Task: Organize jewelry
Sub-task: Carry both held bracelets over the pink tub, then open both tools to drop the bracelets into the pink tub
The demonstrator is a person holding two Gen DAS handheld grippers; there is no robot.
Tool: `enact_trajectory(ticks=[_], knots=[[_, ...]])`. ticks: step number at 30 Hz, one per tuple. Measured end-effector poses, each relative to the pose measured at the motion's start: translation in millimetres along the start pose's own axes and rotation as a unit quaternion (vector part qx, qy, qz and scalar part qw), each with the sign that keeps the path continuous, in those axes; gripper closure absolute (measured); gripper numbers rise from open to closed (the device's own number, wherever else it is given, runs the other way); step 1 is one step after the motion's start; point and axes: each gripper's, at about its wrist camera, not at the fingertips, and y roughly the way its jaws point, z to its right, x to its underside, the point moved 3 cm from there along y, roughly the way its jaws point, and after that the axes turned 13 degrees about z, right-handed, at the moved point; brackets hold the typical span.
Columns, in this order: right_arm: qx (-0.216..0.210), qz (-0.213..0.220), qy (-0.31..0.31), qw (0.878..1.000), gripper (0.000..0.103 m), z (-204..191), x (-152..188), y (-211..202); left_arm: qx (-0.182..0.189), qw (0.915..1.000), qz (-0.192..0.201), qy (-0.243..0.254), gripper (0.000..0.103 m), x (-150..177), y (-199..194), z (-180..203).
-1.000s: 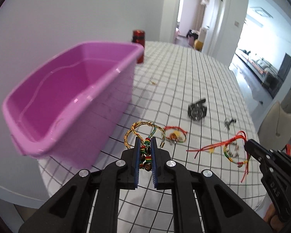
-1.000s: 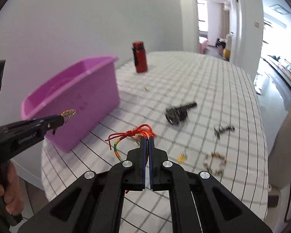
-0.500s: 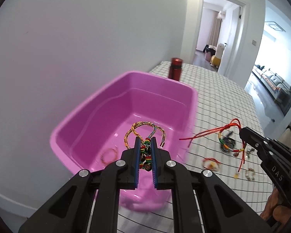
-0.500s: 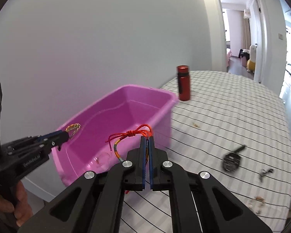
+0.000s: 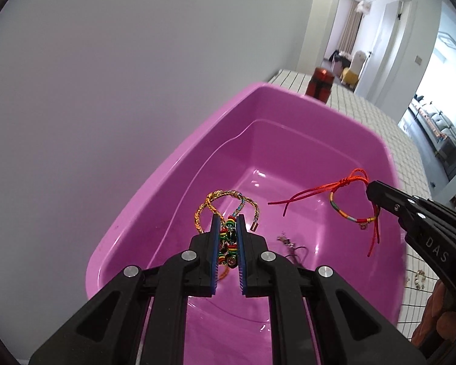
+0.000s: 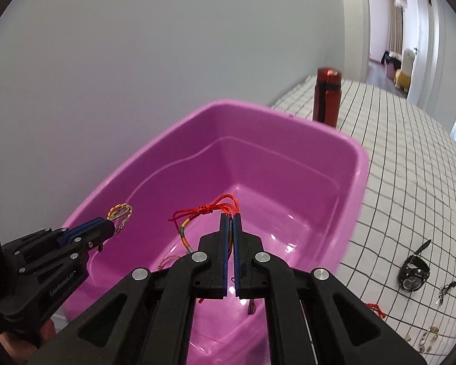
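The left gripper [image 5: 228,228] hangs over the pink tub [image 5: 173,164], its jaws pinched on a braided gold bracelet [image 5: 211,202] strung with red, yellow and green beads; the loop sticks out past the fingertips above the tub floor. The right gripper [image 6: 230,222] is also above the tub, jaws nearly together and clamped on a red cord bracelet [image 6: 211,209] whose knot and loose ends dangle to the left. On the tub bottom lies a small dark piece of jewelry [image 5: 288,243]; what it is cannot be made out. Behind the tub a red bottle [image 6: 326,97] stands on the checked tablecloth [image 6: 410,167]. A black watch [image 6: 413,272] and a few small trinkets [image 6: 445,290] lie on the cloth to the right, well apart from the tub.
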Motion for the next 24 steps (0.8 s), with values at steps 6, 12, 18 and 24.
enact_trajectory(ticks=[6, 12, 18, 24], knots=[[0.012, -0.03, -0.013, 0.999, 0.1, -5.2, 0.6, 28.9, 0.011, 0.9997, -0.022, 0.006, 0.092, -1.6, 18.0, -5.9], [0.022, -0.051, -0.016, 0.998, 0.088, -6.7, 0.9, 38.7, -0.002, 0.9991, -0.042, -0.003, 0.066, -1.8, 21.2, -17.3], [0.035, -0.045, -0.015, 0.998, 0.066, -1.1, -0.2, 31.3, -0.006, 0.9998, -0.016, -0.004, 0.029, -10.4, 6.1, -19.3], [0.035, -0.042, -0.009, 0.998, 0.066, 3.9, -0.6, 23.3, -0.019, 0.9998, -0.01, -0.005, 0.021, -11.0, 1.0, -17.4]])
